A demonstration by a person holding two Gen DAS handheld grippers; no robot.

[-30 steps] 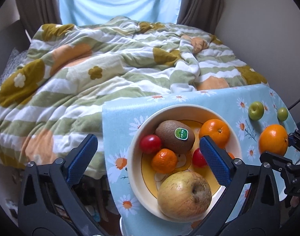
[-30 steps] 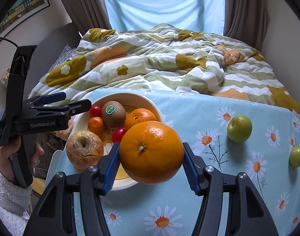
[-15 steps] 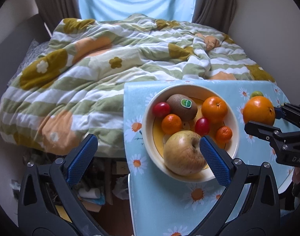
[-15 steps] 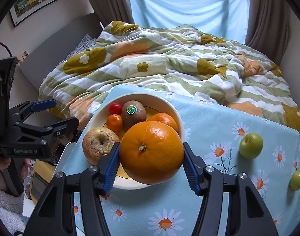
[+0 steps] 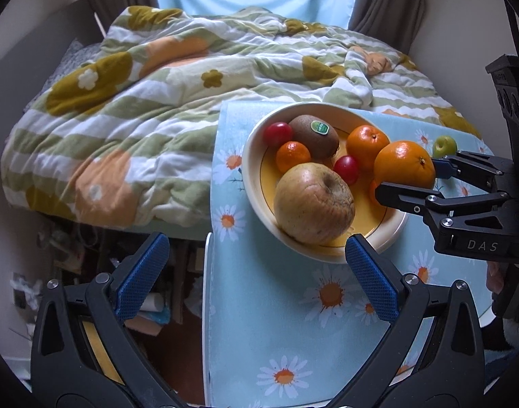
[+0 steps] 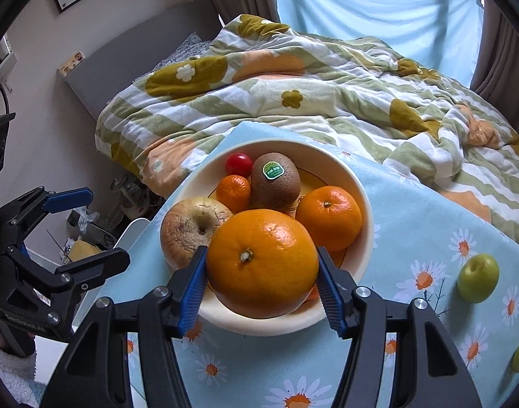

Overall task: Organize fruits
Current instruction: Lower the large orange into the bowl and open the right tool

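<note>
Left wrist view: the left gripper [image 5: 256, 272] is seen with jaws wide apart and empty, beside the cream, yellow-centred ceramic bowl [image 5: 256, 183]; a wrinkled yellow-brown apple [image 5: 314, 204] lies nearest. The right gripper [image 5: 409, 178] is clamped on the large round orange [image 5: 404, 165] at the bowl's far rim. Right wrist view: the orange [image 6: 263, 261] is held over the bowl [image 6: 365, 204], hiding a cherry tomato seen only from the left; two small green fruits [image 6: 478, 278] lie on the daisy-print blue tablecloth [image 6: 422, 224].

The large orange [image 6: 262, 261] has glossy, pitted peel, the apple [image 5: 314, 204] dull wrinkled skin, the kiwi [image 6: 275, 180] matt fuzz under a shiny sticker, the bowl [image 6: 366, 204] smooth glazed ceramic, and the quilt [image 5: 140, 108] soft rumpled cloth.
</note>
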